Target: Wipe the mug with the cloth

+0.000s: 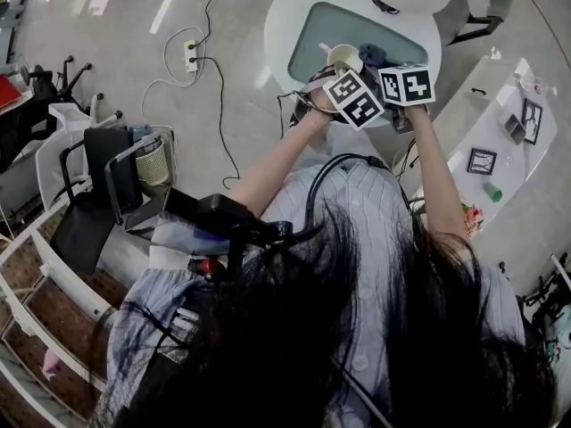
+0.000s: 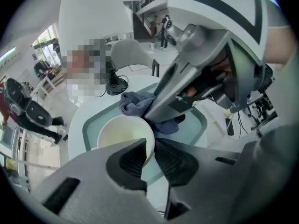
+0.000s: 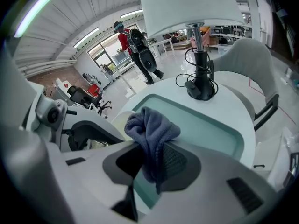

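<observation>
Open workroom, glossy floor, round white counter point(image 1: 294, 7) at top centre of the head view with a teal mat point(image 3: 205, 125) inset. Black lamp base point(image 3: 201, 90) with cable sits at the counter's far edge, and a white chair point(image 3: 243, 59) is behind it at upper right.

Both tools are held out over the counter, marker cubes side by side.

Left claw point(image 2: 150, 155) is clamped on the mug point(image 2: 124, 136): one pad sits inside the rim, the other outside, and the wall is pinched between them. The mug is cream, mouth open toward the camera, low centre of the left gripper view over the mat. Can't tell if it rests on the mat or is held up.

Right claw point(image 3: 149, 164) is clenched on the cloth point(image 3: 150, 129), a blue-grey towel. A wad bunches above the jaws and a short tail hangs below. In the left gripper view the cloth sits at the mug's far rim, touching or just beside it; contact is not certain.

Handling, as judgement:
- The mug looks rigid, smooth and glazed, so probably slick and breakable, with some weight.
- The one-wall pinch near the rim is a small grip and the mug could pivot or slip under wiping pressure. A deeper bite on the wall would be safer.
- The cloth is soft, limp and light, and gives way when pushed.
- It is best held at the bunch so the wad, not the jaw tips, meets the mug.
</observation>
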Tool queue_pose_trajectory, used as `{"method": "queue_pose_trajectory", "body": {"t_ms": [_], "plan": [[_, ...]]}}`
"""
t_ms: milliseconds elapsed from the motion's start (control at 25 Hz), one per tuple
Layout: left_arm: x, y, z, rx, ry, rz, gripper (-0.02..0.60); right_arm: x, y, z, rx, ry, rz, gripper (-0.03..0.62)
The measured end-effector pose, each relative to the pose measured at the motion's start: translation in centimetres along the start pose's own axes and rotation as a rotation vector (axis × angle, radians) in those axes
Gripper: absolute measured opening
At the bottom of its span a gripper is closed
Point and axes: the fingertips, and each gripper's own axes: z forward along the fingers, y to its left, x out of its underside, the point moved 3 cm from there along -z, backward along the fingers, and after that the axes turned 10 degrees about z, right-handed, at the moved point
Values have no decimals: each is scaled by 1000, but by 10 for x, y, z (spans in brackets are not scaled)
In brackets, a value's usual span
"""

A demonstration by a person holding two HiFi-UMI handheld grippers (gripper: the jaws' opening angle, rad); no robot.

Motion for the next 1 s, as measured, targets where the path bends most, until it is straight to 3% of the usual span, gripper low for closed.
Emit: {"method": "queue_pose_trajectory", "body": {"t_ms": [200, 480, 1000], "plan": [[2, -6, 2, 67, -25, 179, 44, 1, 2, 2, -29, 9, -28, 98], [17, -9, -6, 208, -45, 366, 41, 7, 8, 4, -61, 50, -91, 98], [47, -11, -16, 376, -68, 878, 41, 3, 17, 11, -128, 133, -264, 98]]}}
